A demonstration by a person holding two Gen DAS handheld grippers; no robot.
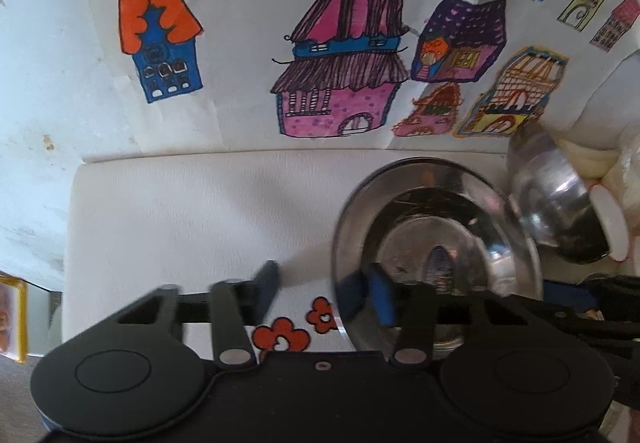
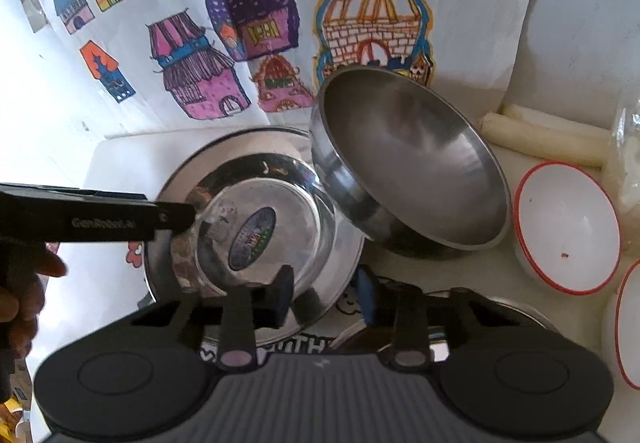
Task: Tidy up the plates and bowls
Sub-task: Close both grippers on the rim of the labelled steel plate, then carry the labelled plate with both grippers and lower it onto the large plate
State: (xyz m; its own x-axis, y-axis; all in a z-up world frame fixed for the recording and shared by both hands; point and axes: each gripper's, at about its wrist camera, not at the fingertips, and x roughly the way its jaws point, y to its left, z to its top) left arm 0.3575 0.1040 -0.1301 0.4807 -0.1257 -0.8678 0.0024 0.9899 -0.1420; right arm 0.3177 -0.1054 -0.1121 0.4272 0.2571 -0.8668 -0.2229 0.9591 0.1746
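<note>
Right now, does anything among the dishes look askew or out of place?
Yes: the steel bowl is tipped steeply, leaning on the edge of the steel plate instead of sitting flat. The red-rimmed white bowl beside it has small specks inside.

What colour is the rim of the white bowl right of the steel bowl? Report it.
Red: a thin red line rings the white bowl, clearest in the right wrist view.

You're in bright, even daylight, shadows soft on the white table (image 1: 160, 203). Glare flares off the steel plate (image 2: 256, 227) and tilted bowl (image 2: 408, 163). Fisheye bends the edges, corners go dark, and your near fingers (image 1: 266, 283) blur.
</note>
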